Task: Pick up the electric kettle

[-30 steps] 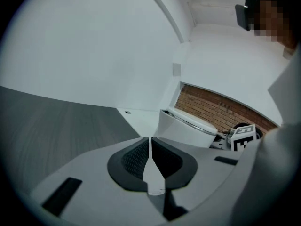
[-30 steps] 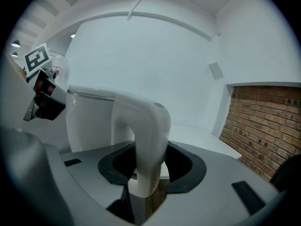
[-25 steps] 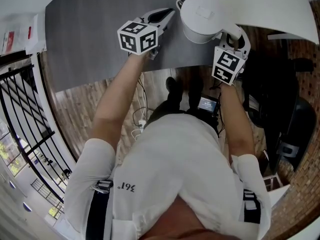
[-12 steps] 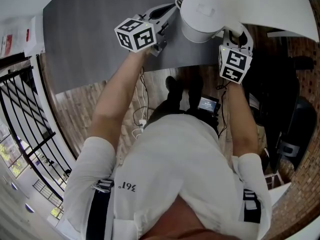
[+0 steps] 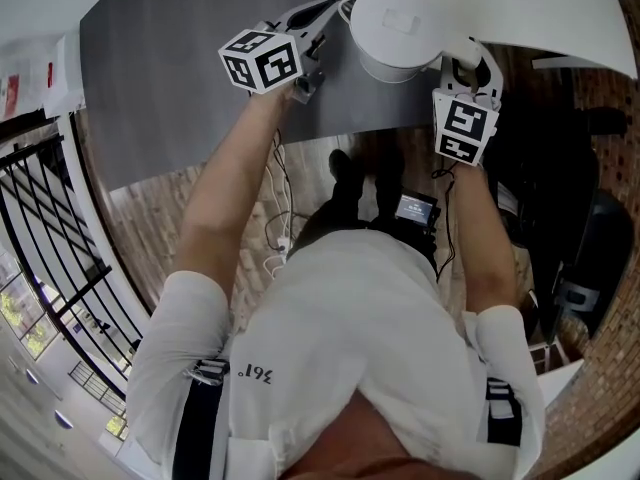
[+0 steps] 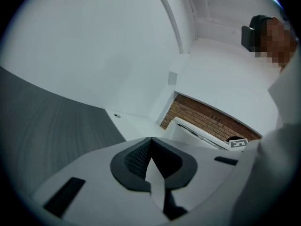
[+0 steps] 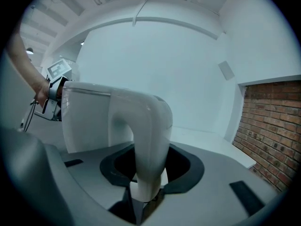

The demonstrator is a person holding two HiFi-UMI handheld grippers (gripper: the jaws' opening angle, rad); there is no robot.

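On the grey table (image 5: 170,78), the electric kettle (image 5: 395,23) is gripped at its handle by the just-closed right gripper (image 5: 470,68); the left gripper (image 6: 150,142) is shut, maybe touching it.

Bright even light, fisheye-warped edges

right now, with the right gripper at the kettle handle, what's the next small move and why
Probably lift straight up with the right gripper. Its jaws have just been closing and look clamped on the handle, with the kettle upright on the table. The left gripper is shut and empty beside the kettle, so it likely plays no part.
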